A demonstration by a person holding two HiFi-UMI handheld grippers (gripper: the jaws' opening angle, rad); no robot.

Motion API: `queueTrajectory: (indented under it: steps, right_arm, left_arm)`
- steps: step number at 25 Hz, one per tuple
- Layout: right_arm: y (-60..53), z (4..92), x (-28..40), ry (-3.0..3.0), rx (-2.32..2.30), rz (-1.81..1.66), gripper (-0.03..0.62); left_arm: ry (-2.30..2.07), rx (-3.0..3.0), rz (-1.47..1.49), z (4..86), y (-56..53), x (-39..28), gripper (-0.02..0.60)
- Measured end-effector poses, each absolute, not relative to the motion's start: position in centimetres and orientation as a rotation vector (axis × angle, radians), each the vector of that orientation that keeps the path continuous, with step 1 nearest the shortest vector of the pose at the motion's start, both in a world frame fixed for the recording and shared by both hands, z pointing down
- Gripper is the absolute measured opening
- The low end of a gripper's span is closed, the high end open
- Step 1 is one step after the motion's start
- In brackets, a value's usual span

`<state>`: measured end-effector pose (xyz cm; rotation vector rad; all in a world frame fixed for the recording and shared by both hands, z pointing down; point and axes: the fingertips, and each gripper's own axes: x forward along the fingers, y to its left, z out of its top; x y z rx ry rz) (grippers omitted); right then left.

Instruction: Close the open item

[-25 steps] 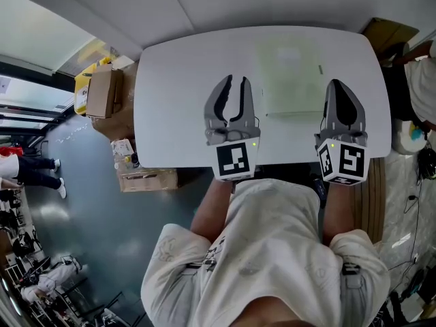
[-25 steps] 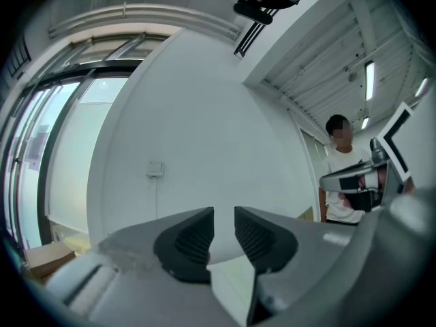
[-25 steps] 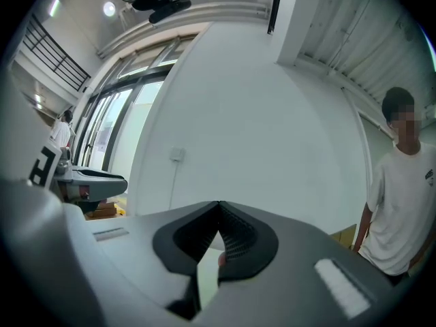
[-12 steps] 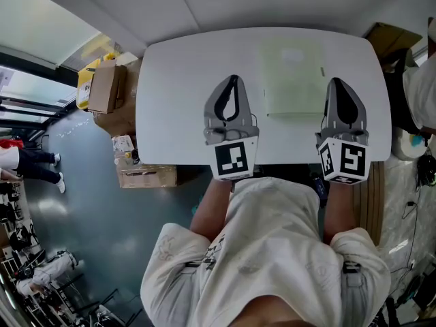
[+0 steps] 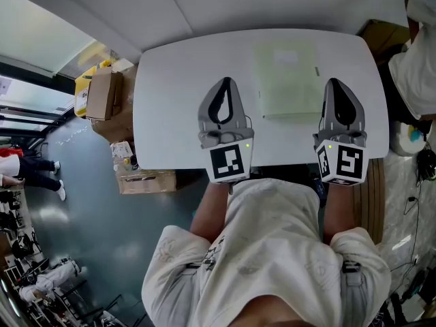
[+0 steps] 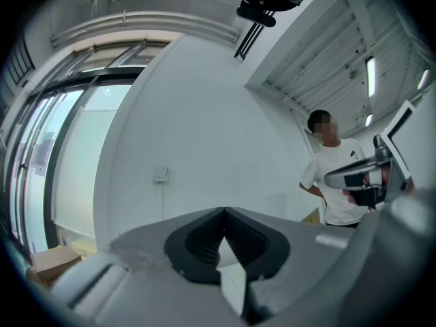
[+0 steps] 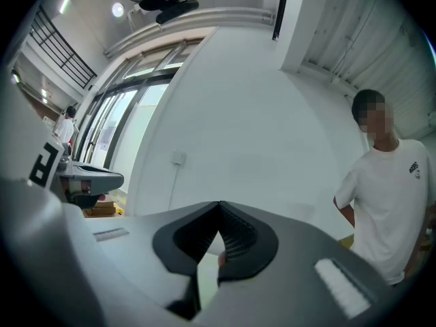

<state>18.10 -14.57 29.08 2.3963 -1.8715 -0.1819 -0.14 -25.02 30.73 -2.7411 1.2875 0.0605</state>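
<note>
A pale green flat folder (image 5: 287,80) lies on the white table (image 5: 177,80), right of the middle, and looks flat and closed. My left gripper (image 5: 223,82) hovers over the table to the folder's left; its jaws have just been closing, now meet, and hold nothing. In the left gripper view the left gripper (image 6: 223,211) points level at a white wall. My right gripper (image 5: 338,84) sits just right of the folder, shut and empty. The right gripper view shows the right gripper (image 7: 218,204) level, with its tips together.
Cardboard boxes (image 5: 104,92) and another box (image 5: 146,180) stand on the floor left of the table. A person in a white T-shirt (image 7: 390,210) stands beyond the table's right end, also seen as a person (image 5: 415,67) at the head view's right edge.
The left gripper's jaws went from wide open to shut with nothing between them, and it drifted slightly left. The right gripper stayed put and shut.
</note>
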Motion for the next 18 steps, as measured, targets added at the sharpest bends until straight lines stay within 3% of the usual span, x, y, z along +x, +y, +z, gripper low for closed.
queueTrajectory:
  steps: [18]
  right_arm:
    - [-15.2,29.61,18.37,-1.839,2.364,-0.16,0.001]
  left_arm:
    - [1.272,-2.729,0.052,30.33,-25.09,-0.07,0.003]
